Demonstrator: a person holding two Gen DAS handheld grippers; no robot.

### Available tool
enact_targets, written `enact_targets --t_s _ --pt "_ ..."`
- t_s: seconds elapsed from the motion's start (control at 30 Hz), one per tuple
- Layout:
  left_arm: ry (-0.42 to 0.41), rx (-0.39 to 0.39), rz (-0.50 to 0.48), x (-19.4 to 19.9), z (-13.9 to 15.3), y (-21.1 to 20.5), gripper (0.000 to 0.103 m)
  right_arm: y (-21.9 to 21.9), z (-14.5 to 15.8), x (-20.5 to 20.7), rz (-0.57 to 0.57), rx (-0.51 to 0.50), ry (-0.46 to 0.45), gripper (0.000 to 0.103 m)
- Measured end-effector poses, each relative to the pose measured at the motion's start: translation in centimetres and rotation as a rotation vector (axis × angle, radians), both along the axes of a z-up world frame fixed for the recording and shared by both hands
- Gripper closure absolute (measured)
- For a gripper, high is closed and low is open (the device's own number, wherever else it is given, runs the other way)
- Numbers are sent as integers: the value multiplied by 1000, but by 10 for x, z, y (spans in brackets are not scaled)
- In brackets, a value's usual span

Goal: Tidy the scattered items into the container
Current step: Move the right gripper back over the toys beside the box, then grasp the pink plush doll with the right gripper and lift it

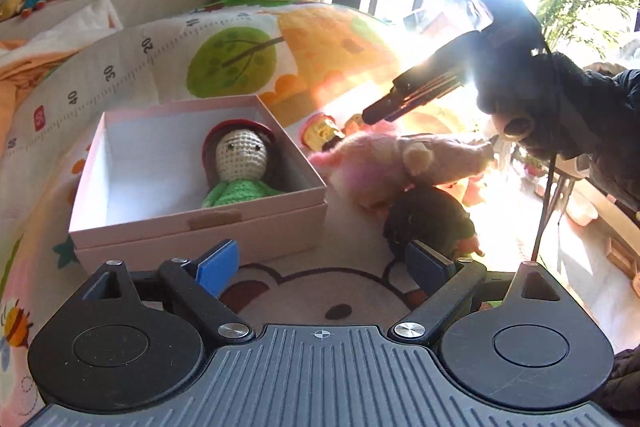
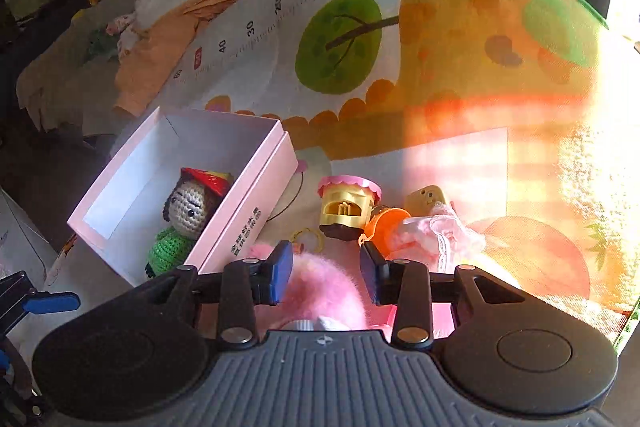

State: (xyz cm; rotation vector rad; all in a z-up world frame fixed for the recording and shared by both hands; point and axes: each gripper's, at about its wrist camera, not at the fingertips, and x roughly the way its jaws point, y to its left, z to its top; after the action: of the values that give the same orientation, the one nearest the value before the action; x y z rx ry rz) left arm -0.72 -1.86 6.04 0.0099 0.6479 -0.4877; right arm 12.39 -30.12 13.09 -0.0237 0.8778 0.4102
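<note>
Sitting mid-left in both views, pink cardboard box [image 2: 248,187] w/ white inside holds a crocheted doll [image 2: 180,215], red hat, green knit body. Left gripper [image 1: 326,267] jaws wide, empty, low centre. Right of box: fuzzy pink plush [image 1: 384,163], yellow plastic toy house [image 2: 347,205]. Right gripper [image 2: 326,273] spread wide around the plush [image 2: 320,291], not clamped.

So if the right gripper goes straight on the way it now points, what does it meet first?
Most likely the fluffy pink plush toy, which already lies between the open jaws of the right gripper. Beyond it stands the yellow toy with a pink top. Depth is hard to judge here.
</note>
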Motion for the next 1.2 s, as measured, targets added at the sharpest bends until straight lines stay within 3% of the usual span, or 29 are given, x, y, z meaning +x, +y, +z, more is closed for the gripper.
enact_targets --t_s 0.13,0.3,0.37,0.43,0.53,0.67,0.9,1.07,1.2 --pt "23 19 -8 -12 -11 -14 9 32 13 -49 138 -187 -159 39" --pt "78 54 23 -20 -23 -24 9 69 -17 -44 114 -343 -102 35" --pt "68 62 27 -27 -22 -24 9 77 -35 -23 81 -397 -34 21" --pt "52 62 29 -37 -19 -20 8 78 -55 -3 77 -437 50 20" --pt "33 61 51 -51 -17 -8 8 76 -62 -1 87 -514 25 25" --pt "49 44 106 -60 -22 12 8 51 -41 -14 -6 -340 18 30" --pt "39 24 87 -75 -20 22 8 17 17 -81 -65 135 -62 31" --pt "7 -6 59 -90 -9 24 8 21 24 -113 -19 441 -29 31" --pt "-1 10 73 -97 -5 25 8 17 8 -124 14 686 41 31"
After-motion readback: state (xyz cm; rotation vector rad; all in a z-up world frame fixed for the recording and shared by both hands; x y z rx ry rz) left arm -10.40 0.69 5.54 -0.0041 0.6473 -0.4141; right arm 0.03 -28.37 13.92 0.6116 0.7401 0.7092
